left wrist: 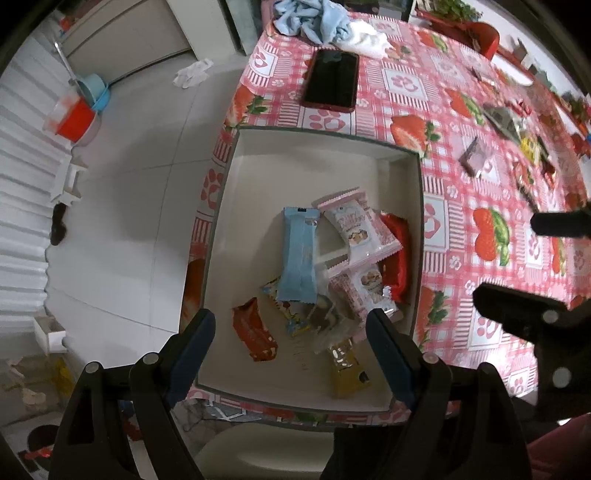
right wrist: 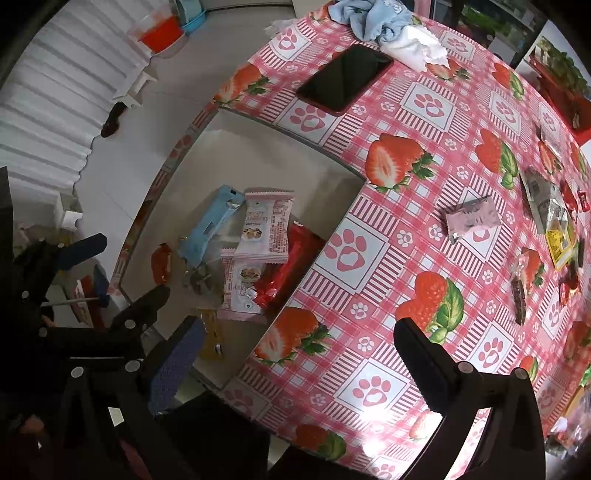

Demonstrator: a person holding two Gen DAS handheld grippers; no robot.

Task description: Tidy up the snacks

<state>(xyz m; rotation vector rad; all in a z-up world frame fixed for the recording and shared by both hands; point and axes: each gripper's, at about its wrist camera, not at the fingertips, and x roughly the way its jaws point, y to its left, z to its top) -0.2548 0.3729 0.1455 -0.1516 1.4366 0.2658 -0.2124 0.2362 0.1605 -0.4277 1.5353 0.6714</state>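
A white open box (left wrist: 258,162) sits at the table's near left corner and holds several snack packets: a light blue one (left wrist: 300,254), pink-and-white ones (left wrist: 360,229), a red one (left wrist: 397,251), an orange one (left wrist: 255,330) and a yellow one (left wrist: 347,369). My left gripper (left wrist: 291,332) is open and empty above the box's near side. My right gripper (right wrist: 299,354) is open and empty above the table beside the box (right wrist: 258,147). Loose snacks lie on the tablecloth to the right: a pink packet (right wrist: 471,218), a yellow one (right wrist: 561,240), a dark bar (right wrist: 519,291).
A dark phone (left wrist: 332,79) lies beyond the box on the strawberry tablecloth (right wrist: 424,110). Blue and white cloths (left wrist: 325,22) are heaped at the far edge. A red and a blue bucket (left wrist: 79,107) stand on the floor at left. The right gripper also shows in the left wrist view (left wrist: 546,266).
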